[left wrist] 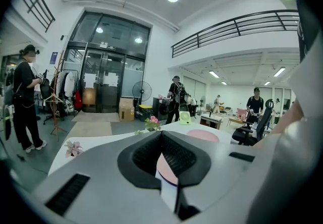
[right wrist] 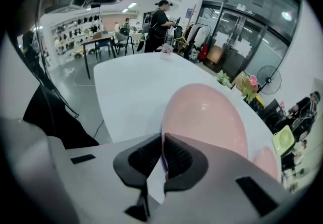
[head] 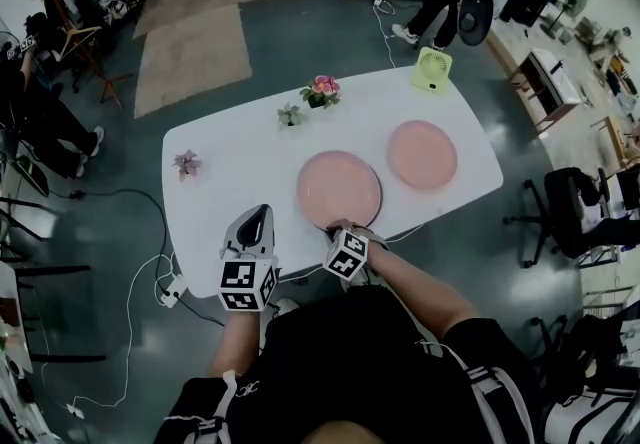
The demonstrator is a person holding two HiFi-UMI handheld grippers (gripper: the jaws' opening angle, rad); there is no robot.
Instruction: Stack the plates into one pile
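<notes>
Two pink plates lie on the white table (head: 230,147). The nearer plate (head: 338,189) sits by the front edge, the other plate (head: 422,154) to its right and further back, apart from it. My right gripper (head: 337,229) is at the nearer plate's front rim. In the right gripper view that plate (right wrist: 207,114) runs into the tip of the right gripper (right wrist: 162,135), whose jaws are closed on the rim. My left gripper (head: 259,212) hovers over the table's front edge left of that plate, shut with nothing in it. In the left gripper view its tip (left wrist: 161,132) points across the table.
A small green fan (head: 432,69) stands at the table's far edge. A pink flower pot (head: 320,90), a small sprig (head: 289,114) and another flower (head: 186,164) sit on the left half. An office chair (head: 570,202) stands right of the table, and people stand further off.
</notes>
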